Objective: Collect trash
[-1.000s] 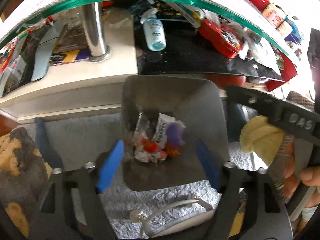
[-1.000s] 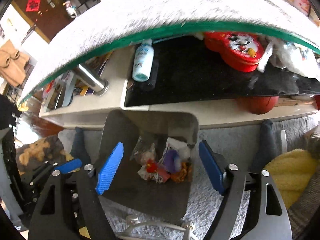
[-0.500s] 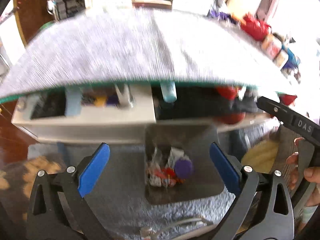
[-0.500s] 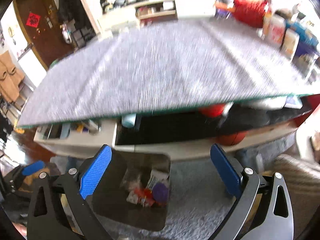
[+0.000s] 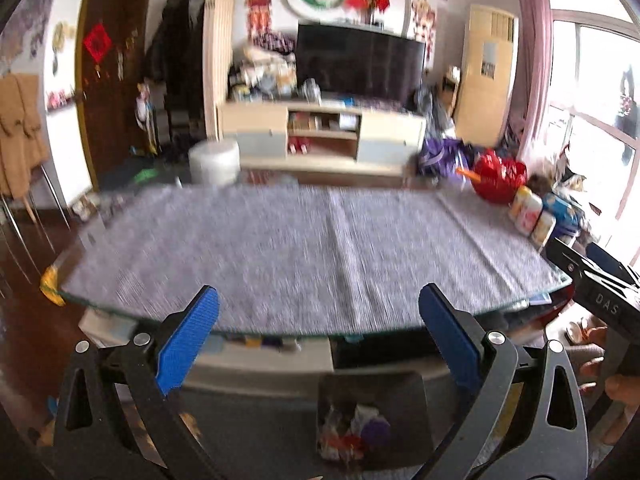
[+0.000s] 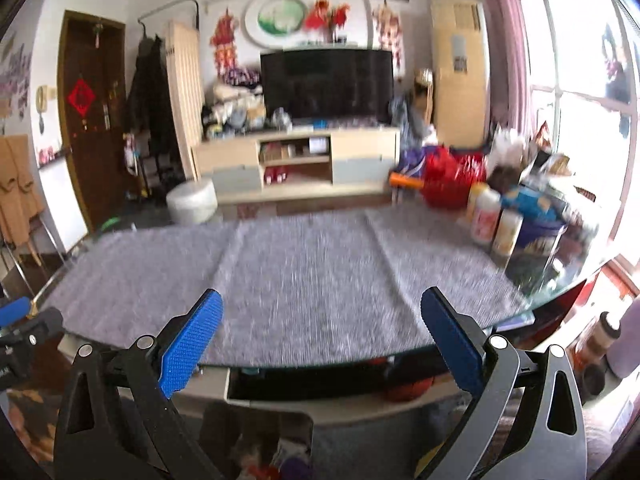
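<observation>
A dark bin (image 5: 404,392) stands on the floor below the table's near edge, with crumpled wrappers (image 5: 354,434) in red, white and purple inside. It also shows at the bottom of the right wrist view (image 6: 280,432). My left gripper (image 5: 318,340) is open and empty, raised above the bin and facing the grey cloth on the table (image 5: 304,248). My right gripper (image 6: 322,340) is open and empty, held level over the same table edge (image 6: 320,360). The right gripper's body (image 5: 600,296) shows at the right of the left wrist view.
Bottles and boxes (image 6: 508,224) and a red bag (image 6: 448,180) crowd the table's right end. A shelf under the glass top (image 6: 328,384) holds items. A TV cabinet (image 5: 320,136) and white stool (image 5: 214,160) stand beyond. A chair is at left.
Both grippers have risen from low over the bin to above table height and tilted up to face the room. Both jaws have opened wider. The bin has dropped to the bottom of both views.
</observation>
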A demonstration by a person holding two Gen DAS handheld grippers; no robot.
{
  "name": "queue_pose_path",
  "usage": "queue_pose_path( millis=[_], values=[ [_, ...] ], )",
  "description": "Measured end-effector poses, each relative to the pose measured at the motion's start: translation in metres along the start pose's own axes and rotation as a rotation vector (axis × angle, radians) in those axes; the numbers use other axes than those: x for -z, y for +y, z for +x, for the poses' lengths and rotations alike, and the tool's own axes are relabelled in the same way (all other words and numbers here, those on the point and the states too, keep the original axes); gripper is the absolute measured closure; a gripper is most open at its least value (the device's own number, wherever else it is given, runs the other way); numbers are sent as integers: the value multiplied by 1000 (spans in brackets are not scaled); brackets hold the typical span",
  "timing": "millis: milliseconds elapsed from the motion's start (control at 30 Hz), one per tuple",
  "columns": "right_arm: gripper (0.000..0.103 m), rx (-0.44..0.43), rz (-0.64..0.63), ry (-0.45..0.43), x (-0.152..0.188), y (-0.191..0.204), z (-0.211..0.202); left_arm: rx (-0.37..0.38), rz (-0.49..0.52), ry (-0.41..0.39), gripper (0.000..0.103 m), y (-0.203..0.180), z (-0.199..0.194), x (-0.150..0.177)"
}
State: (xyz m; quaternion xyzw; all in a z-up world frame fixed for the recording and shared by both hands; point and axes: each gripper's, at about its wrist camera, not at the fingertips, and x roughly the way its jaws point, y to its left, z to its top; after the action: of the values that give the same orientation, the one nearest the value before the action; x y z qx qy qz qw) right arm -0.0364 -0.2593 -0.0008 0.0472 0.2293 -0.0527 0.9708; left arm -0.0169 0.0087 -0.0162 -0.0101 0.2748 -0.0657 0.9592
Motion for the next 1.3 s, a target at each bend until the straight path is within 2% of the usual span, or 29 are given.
queue_pose_path(
  millis=[167, 500, 1300],
  values=[
    [3, 39, -6, -86, -13, 0, -26, -35, 0, -102, 8, 0, -29, -17],
    [3, 62, 21, -172, -22, -7, -51, -38, 19, -181, 8, -7, -57, -23],
    [3, 51, 22, -176, -20, -1, -55, -40, 14, -194, 8, -8, -60, -21]
  ],
)
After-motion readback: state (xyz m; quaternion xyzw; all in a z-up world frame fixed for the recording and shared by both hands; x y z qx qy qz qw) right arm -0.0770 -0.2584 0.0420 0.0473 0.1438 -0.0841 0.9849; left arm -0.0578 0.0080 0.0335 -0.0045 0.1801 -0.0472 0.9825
